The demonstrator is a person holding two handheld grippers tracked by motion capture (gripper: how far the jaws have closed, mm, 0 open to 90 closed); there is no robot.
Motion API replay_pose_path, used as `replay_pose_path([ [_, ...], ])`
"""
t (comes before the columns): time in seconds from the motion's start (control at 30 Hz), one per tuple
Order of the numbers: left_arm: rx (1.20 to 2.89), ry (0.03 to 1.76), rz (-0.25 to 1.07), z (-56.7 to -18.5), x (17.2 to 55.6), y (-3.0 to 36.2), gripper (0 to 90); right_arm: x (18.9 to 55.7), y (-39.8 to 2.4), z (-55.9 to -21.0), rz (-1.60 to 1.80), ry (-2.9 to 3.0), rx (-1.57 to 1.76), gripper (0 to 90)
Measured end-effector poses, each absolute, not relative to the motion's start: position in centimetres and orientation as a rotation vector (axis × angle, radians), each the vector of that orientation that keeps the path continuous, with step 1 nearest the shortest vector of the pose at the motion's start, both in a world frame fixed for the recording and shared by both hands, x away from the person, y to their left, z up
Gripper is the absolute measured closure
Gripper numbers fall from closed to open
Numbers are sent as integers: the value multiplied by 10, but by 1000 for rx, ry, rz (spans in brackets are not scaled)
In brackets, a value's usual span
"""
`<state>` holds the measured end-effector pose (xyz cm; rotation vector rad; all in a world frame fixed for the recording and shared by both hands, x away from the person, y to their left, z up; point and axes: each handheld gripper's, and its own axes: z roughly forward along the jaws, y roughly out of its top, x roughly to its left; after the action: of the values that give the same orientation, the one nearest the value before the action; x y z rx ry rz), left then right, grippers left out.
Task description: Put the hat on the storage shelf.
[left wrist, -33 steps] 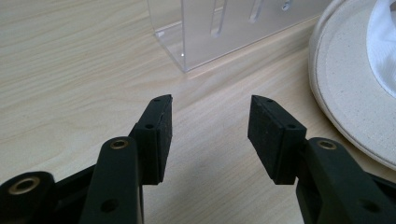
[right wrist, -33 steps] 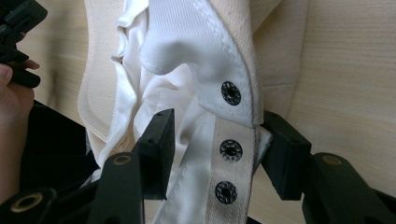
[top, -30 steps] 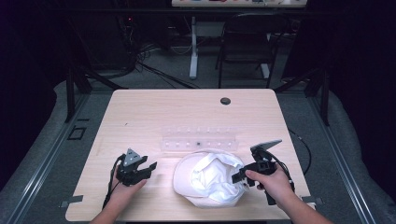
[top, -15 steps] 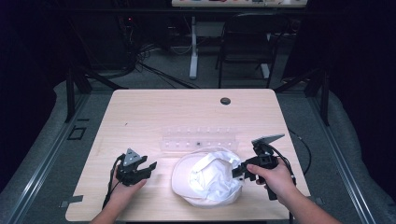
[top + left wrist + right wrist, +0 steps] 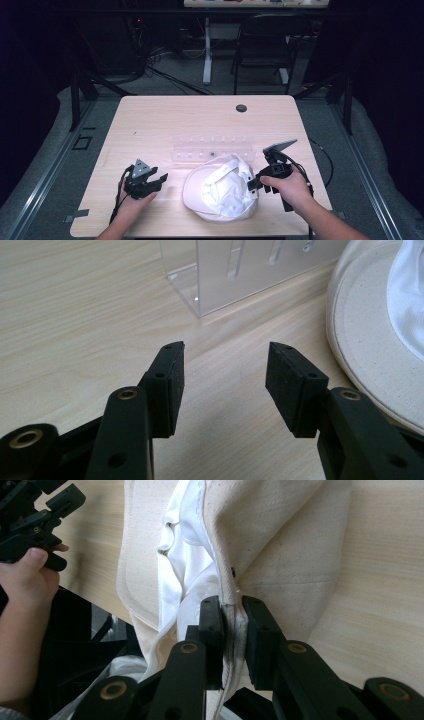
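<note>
A cream cap (image 5: 220,192) with a white lining lies upside down on the wooden table (image 5: 165,120), near its front edge. My right gripper (image 5: 253,184) is at the cap's right side. Its jaws have just been closing and now pinch the cap's rim, as the right gripper view shows: gripper (image 5: 232,615), cap (image 5: 280,545). My left gripper (image 5: 161,178) rests on the table left of the cap, open, with nothing between its pads. In the left gripper view the gripper (image 5: 225,375) points at bare table, with the cap's brim (image 5: 370,355) at the right.
A clear acrylic rack (image 5: 212,148) lies just behind the cap, also ahead of the left jaws as the rack (image 5: 235,270). A dark round grommet (image 5: 241,108) sits near the table's far edge. Chairs and cables stand beyond the table.
The right gripper's jaws have shut on the cap's rim and the hand has risen a little. The left gripper has stayed where it was.
</note>
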<state>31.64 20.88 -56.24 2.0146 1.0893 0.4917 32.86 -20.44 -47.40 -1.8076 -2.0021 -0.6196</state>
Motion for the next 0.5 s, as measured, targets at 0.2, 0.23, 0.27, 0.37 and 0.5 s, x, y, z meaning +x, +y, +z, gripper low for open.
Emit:
replay_pose_path([
  [0.2, 2014, 1091, 491, -562, 316, 209, 505, 330, -200, -467, -613, -2041, -1825, 807],
  [0.23, 2014, 1091, 491, -562, 316, 209, 505, 331, -200, -464, -609, -2057, -1829, 809],
  [0.27, 2014, 1091, 490, -562, 316, 209, 505, 331, -200, -463, -612, -2051, -1834, 811],
  [0.37, 2014, 1091, 491, -562, 316, 209, 505, 333, -199, -457, -602, -2059, -1839, 815],
  [0.5, 2014, 1091, 492, -562, 316, 209, 505, 335, -197, -449, -576, -2088, -1844, 817],
])
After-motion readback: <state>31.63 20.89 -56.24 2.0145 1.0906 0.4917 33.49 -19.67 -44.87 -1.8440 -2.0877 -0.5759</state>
